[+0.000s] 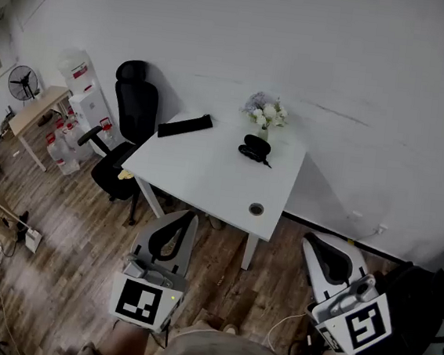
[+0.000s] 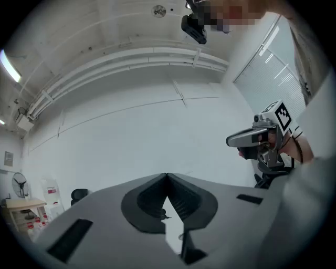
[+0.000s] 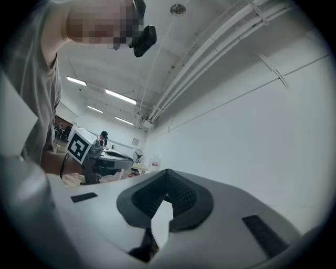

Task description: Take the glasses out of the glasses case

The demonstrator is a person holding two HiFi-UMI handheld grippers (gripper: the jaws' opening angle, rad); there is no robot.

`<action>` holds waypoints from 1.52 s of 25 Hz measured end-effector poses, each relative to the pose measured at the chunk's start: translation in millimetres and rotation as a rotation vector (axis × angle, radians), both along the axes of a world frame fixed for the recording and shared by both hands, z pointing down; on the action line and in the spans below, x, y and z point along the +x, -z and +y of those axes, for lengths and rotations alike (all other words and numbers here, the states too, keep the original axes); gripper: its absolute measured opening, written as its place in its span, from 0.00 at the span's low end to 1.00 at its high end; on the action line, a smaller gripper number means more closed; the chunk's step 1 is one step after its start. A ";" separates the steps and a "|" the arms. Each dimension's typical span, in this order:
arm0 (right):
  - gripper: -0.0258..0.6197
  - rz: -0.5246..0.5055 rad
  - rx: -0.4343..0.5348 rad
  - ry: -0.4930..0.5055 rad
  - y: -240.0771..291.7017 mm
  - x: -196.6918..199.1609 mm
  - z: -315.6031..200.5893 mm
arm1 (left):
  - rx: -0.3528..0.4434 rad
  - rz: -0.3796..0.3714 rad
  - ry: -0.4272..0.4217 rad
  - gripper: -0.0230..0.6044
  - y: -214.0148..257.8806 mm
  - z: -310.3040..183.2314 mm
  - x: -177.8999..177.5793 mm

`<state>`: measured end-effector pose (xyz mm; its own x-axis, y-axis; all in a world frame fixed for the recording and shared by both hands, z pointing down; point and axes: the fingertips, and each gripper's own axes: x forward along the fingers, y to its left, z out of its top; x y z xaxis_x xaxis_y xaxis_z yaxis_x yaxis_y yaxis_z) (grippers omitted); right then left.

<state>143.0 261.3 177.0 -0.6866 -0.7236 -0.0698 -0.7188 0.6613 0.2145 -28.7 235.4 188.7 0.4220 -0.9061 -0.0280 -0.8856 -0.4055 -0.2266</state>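
left tool [image 2: 167, 177] and right tool [image 3: 167, 173]: jaws together, empty, well short of the desk [image 1: 207, 171]
case [image 1: 255, 147] lies on the far side, near flowers [image 1: 265, 112]; glasses not seen, likely inside. risks: closed jaws arriving shove the case into the flowers; unpinned case lifts along with the glasses; a hard pinch bends the frame.
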 end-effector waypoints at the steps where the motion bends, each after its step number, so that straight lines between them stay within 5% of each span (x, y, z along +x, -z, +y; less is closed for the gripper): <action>1: 0.09 0.001 -0.001 -0.002 -1.2 -0.1 -1.7 | 0.002 -0.002 -0.001 0.06 -0.2 -1.4 -0.2; 20: 0.09 -0.073 -0.013 -0.050 -8.9 9.5 -17.2 | -0.004 -0.011 -0.028 0.06 -4.1 -13.3 7.5; 21: 0.10 -0.088 -0.009 -0.064 -8.2 12.0 -19.7 | -0.005 -0.011 -0.027 0.06 -5.3 -14.9 7.2; 24: 0.34 -0.099 -0.011 -0.086 -9.7 14.8 -28.6 | -0.010 -0.010 -0.022 0.06 -8.1 -19.7 4.1; 38: 0.35 0.035 -0.059 -0.122 -53.9 -4.4 -130.1 | -0.032 -0.004 -0.027 0.06 -29.9 -115.4 -12.2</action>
<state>138.6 131.2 230.9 -0.5949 -0.8038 -0.0018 -0.7871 0.5821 0.2042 -40.8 119.9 218.7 0.4460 -0.8950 0.0027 -0.8736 -0.4360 -0.2162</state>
